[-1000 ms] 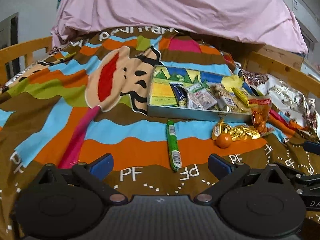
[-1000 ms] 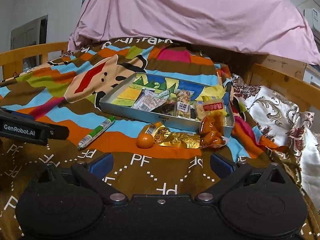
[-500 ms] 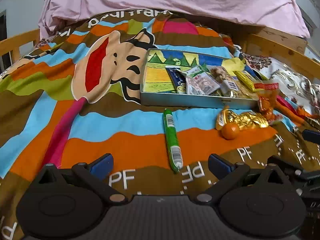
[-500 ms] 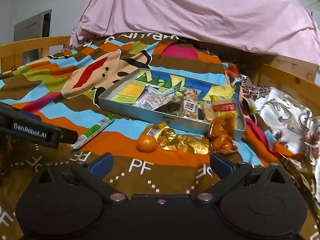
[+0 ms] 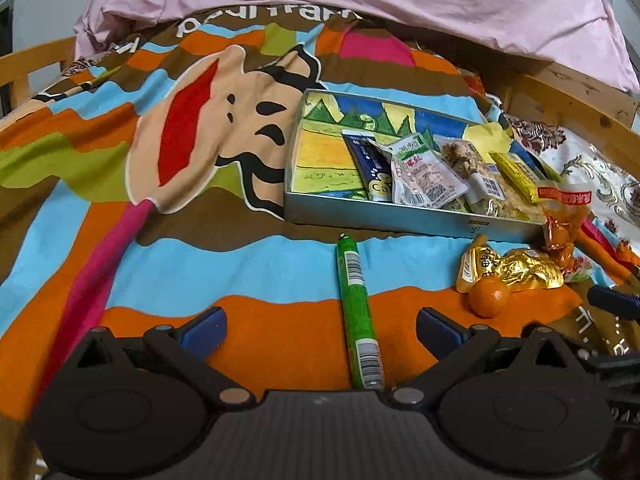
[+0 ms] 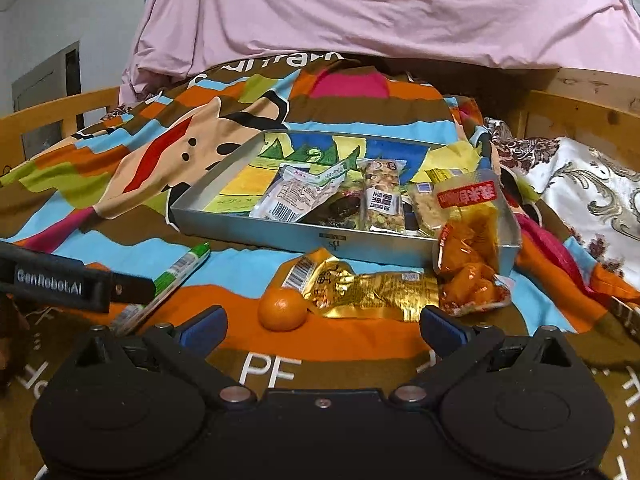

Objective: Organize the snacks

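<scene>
A metal tray [image 5: 384,218] [image 6: 304,236] holding several snack packets sits on the striped bedspread. In front of it lie a green stick snack [image 5: 357,300] [image 6: 176,272], a gold foil packet [image 5: 516,270] [image 6: 368,290], a small orange [image 5: 488,297] [image 6: 282,308] and an orange-red bag [image 5: 562,220] [image 6: 468,248] leaning on the tray's right corner. My left gripper [image 5: 320,328] is open, its fingers either side of the green stick's near end. My right gripper [image 6: 322,326] is open, just short of the orange and gold packet.
A pink sheet [image 6: 380,12] is heaped at the back. Wooden bed rails [image 6: 580,116] run along both sides. A floral cloth [image 6: 592,196] lies at the right. The left gripper's body [image 6: 60,284] shows at the left of the right wrist view.
Both grippers have moved forward and lower toward the snacks. The green stick now lies between the left fingers. The orange and gold packet are closer to the right gripper.
</scene>
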`<action>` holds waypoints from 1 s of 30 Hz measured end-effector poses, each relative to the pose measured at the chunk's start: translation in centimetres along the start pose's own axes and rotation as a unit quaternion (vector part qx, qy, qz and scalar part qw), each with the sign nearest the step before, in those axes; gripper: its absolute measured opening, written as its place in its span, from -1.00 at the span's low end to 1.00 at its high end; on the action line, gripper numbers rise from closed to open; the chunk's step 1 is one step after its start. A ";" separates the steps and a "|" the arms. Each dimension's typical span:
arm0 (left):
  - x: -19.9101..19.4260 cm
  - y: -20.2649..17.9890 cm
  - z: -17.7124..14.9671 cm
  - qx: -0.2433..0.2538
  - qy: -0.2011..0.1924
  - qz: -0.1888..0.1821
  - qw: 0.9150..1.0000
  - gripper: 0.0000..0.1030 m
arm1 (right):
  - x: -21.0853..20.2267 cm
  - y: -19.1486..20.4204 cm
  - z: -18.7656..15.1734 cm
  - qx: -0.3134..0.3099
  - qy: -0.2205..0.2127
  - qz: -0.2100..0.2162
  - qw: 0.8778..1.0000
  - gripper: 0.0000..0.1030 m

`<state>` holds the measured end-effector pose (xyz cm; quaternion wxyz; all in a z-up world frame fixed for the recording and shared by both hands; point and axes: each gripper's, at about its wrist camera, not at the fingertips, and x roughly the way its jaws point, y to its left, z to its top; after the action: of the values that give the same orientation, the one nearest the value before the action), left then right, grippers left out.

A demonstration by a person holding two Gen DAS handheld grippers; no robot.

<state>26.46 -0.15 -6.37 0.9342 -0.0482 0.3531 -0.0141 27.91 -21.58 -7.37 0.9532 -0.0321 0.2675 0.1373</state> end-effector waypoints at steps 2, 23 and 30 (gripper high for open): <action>0.6 -0.2 0.1 0.009 0.004 0.002 1.000 0.99 | 0.7 0.2 0.1 -0.007 0.001 0.001 1.000 0.93; 2.2 -1.3 -0.5 0.088 -0.002 -0.050 0.995 0.33 | 4.1 1.7 0.1 -0.083 0.027 0.030 0.996 0.17; 3.0 -0.9 -0.5 0.077 0.009 -0.049 0.996 -0.09 | 4.3 2.3 -0.1 -0.101 0.027 0.043 0.994 -0.30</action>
<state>28.39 -1.26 -8.67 0.9303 0.0065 0.3562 -0.0878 30.70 -18.29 -9.66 0.9308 -0.1206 0.2788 0.2032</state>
